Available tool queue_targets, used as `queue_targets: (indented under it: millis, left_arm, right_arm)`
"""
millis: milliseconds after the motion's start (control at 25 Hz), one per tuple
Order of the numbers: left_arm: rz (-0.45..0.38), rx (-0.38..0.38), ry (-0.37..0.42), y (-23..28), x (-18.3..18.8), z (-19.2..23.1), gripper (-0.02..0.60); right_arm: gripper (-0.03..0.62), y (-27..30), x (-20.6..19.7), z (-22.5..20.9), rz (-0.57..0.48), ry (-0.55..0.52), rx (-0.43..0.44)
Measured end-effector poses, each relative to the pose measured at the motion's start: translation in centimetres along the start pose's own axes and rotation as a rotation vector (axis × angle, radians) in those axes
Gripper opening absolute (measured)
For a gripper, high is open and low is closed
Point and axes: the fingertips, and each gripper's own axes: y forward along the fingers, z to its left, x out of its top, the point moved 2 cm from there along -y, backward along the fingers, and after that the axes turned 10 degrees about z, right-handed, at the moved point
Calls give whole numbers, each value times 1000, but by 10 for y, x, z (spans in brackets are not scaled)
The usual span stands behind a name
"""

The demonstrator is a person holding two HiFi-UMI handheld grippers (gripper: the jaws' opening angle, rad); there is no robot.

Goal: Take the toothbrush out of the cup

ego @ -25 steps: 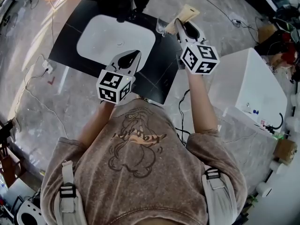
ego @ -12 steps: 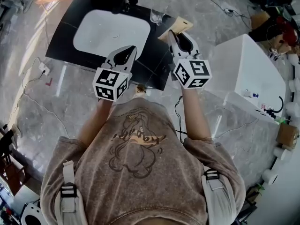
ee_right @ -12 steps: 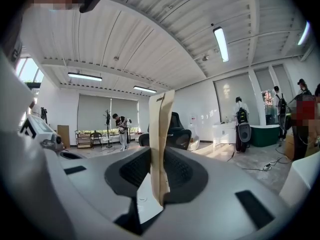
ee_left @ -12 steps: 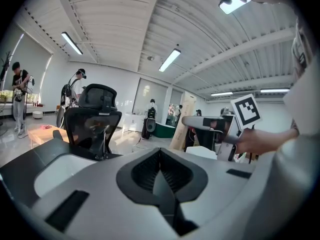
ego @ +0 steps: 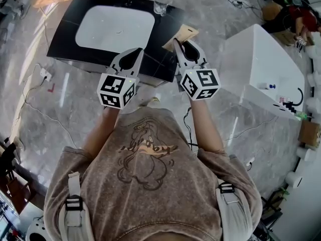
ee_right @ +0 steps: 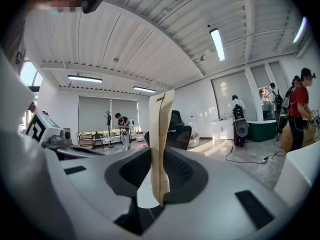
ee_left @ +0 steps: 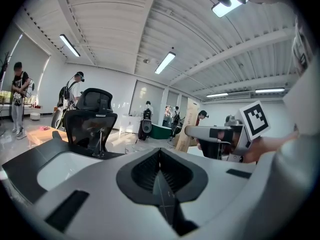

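Observation:
My right gripper [ego: 183,45] [ee_right: 159,170] is shut on a flat tan toothbrush packet [ego: 182,35] [ee_right: 160,144], which stands upright between its jaws. It hovers over the near right corner of the black table [ego: 65,39]. The clear glass cup [ego: 160,7] stands at the table's far edge, well beyond the packet. My left gripper [ego: 131,55] [ee_left: 160,153] is shut with nothing in it and sits level over the table's near edge. It is to the left of the right gripper, which shows at the right of the left gripper view.
A white oval mat [ego: 115,26] lies on the black table. A black office chair [ee_left: 89,120] stands behind the table. A white cabinet [ego: 261,69] stands to the right. Cables [ego: 35,89] trail over the grey floor. Several people stand in the room's background.
Both grippers have drawn back from the table toward the person. The right one carried the tan packet away from the glass cup, which stays behind at the far edge.

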Motion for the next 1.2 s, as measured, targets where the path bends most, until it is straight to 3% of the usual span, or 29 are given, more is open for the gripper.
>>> queue_targets:
  millis: [520,1200]
  left_arm:
    - [-22,6,13,-27,-15,-46,17]
    - [-1,-3,31,-99,-64,-149,17]
  right_arm:
    - [95,-70,-34,32,-5,2,21]
    - [95,-198,-98,86,-2,32,18]
